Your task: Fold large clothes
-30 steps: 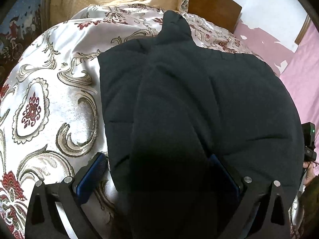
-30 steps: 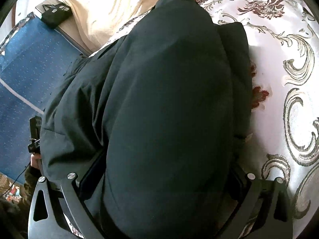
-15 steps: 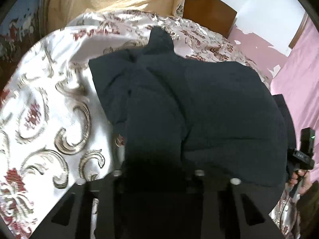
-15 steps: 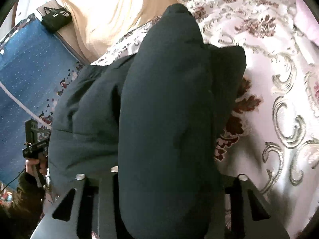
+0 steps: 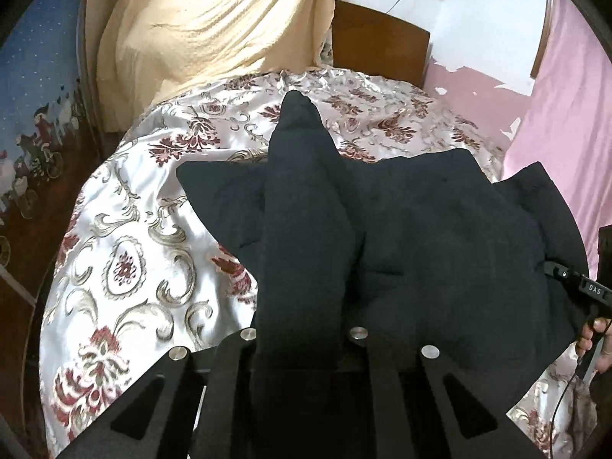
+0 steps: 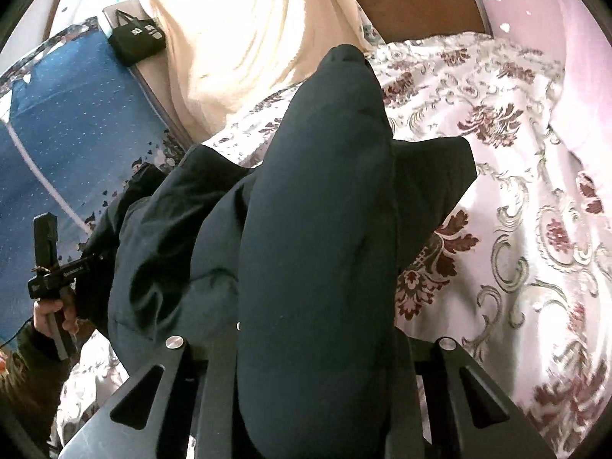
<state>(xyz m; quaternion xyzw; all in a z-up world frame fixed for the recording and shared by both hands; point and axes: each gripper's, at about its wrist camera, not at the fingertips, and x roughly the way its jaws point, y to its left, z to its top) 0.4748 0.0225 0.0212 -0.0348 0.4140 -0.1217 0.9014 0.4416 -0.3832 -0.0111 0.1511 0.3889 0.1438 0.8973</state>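
Note:
A black padded jacket (image 5: 420, 237) lies on a bed with a silver floral bedspread (image 5: 126, 237). My left gripper (image 5: 302, 348) is shut on a thick fold of the jacket, which rises in a ridge ahead of it. My right gripper (image 6: 317, 348) is shut on another bulky fold of the jacket (image 6: 317, 229), lifted above the bedspread (image 6: 516, 229). The fingertips of both grippers are hidden by cloth. Each gripper shows in the other's view: the right one at the right edge of the left wrist view (image 5: 589, 290), the left one at the left of the right wrist view (image 6: 49, 267).
A cream blanket (image 5: 214, 26) is heaped at the head of the bed by a brown wooden headboard (image 5: 378, 46). A pink wall (image 5: 566, 88) runs along the right. A blue patterned cover (image 6: 69, 130) and a black bag (image 6: 135, 40) lie to the left.
Both grippers have closed from open onto folds of the jacket and lifted, pulling back. The jacket has bunched into raised ridges and more of the bedspread shows.

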